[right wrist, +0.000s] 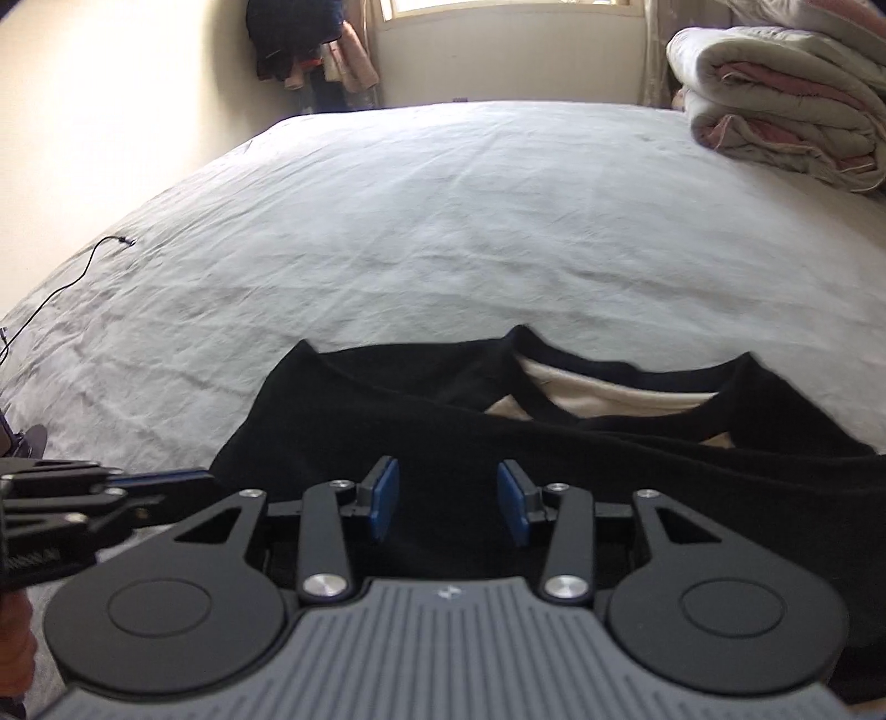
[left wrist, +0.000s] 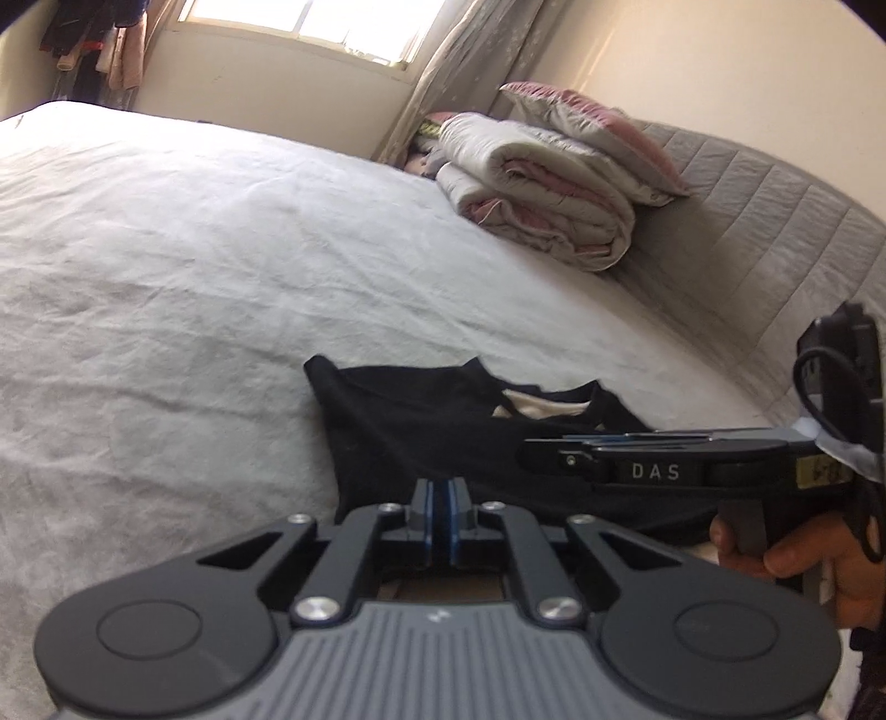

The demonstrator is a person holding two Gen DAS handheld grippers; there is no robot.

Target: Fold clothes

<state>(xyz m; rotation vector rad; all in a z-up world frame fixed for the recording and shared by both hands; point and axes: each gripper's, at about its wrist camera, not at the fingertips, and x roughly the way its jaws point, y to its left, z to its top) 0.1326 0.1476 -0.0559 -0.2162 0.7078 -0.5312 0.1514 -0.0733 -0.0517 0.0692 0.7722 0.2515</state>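
A: What takes up most of the room?

B: A bed (right wrist: 443, 221) under a wrinkled pale grey sheet (left wrist: 166, 277). A quilted grey headboard (left wrist: 747, 232) runs along its right side in the left wrist view, and a window (left wrist: 310, 22) sits in the far wall with a patterned curtain (left wrist: 470, 61) beside it.

A: Anything stacked on the bed?

B: A folded duvet (left wrist: 542, 188), cream with pink inside, lies at the far right corner, with a pillow (left wrist: 592, 127) leaning on top of it. Clothes hang in the far left corner (right wrist: 310, 44).

A: And the garment to fold?

B: A black T-shirt (right wrist: 443, 421) lies on the near edge of the bed, neckline turned toward the far side, its cream lining (right wrist: 598, 387) showing at the collar.

A: How do the grippers stand?

B: The left gripper (left wrist: 441, 493) has its blue pads pressed together over the shirt's near left part; I cannot tell whether cloth is pinched between them. The right gripper (right wrist: 447, 498) has its pads (right wrist: 385, 498) apart, hovering above the black fabric, with nothing clamped.

A: Any writing?

B: "DAS" in white letters on the side of the right gripper in the left wrist view, plus a yellow sticker (left wrist: 822, 473) too blurred to read. A hand (left wrist: 803, 559) grips its handle there.

A: Small things?

B: A thin black cable (right wrist: 83, 266) trails over the bed's left edge.
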